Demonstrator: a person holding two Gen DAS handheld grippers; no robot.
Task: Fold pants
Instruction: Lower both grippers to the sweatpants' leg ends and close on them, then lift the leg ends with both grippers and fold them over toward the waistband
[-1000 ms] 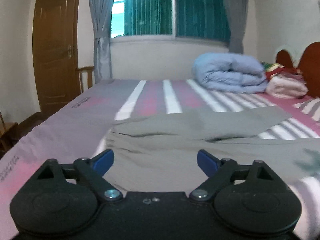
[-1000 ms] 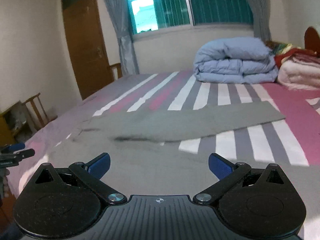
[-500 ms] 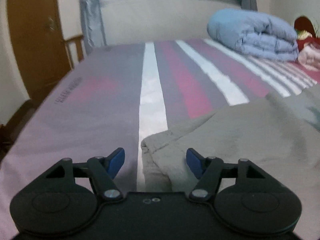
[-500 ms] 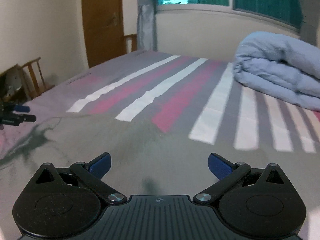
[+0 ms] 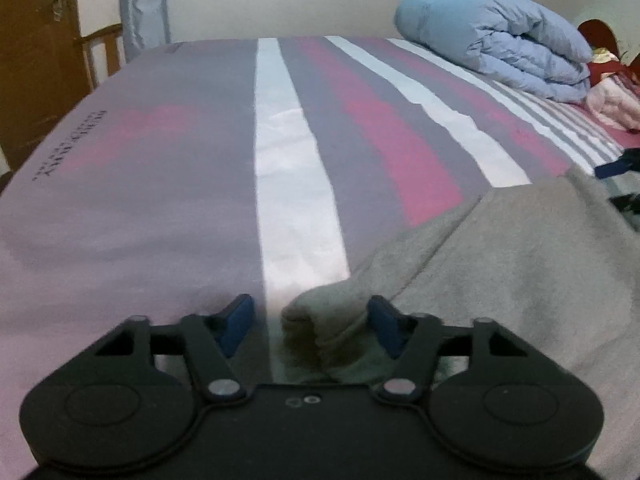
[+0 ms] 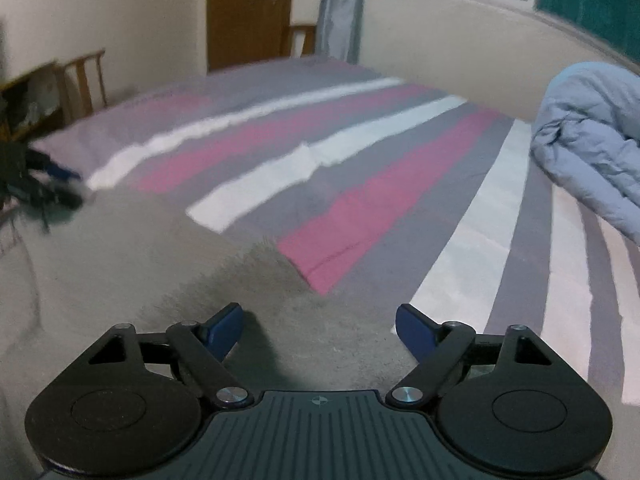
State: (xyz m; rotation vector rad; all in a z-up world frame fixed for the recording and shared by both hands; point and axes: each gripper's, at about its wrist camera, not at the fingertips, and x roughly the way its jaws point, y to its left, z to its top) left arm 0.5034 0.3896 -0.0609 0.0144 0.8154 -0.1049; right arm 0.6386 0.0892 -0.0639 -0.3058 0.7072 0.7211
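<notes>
Grey pants (image 5: 500, 264) lie flat on the striped bed. My left gripper (image 5: 312, 326) is open, low over the sheet, with a bunched corner of the pants (image 5: 324, 320) between its blue fingertips. My right gripper (image 6: 320, 330) is open, just above another edge of the same pants (image 6: 160, 256). The right gripper's tips show at the right edge of the left wrist view (image 5: 616, 168). The left gripper shows at the left edge of the right wrist view (image 6: 44, 188).
The bed sheet (image 5: 292, 152) has grey, pink and white stripes. A rolled light-blue duvet (image 5: 492, 36) lies at the far right with pink bedding (image 5: 612, 100) beside it. A wooden door (image 6: 248, 8) and chairs (image 6: 80, 80) stand past the bed's far edge.
Both grippers have dropped lower and closer to the pants. The left gripper has come onto the corner, which now sits between its fingertips. The right gripper now hovers over the pants' edge.
</notes>
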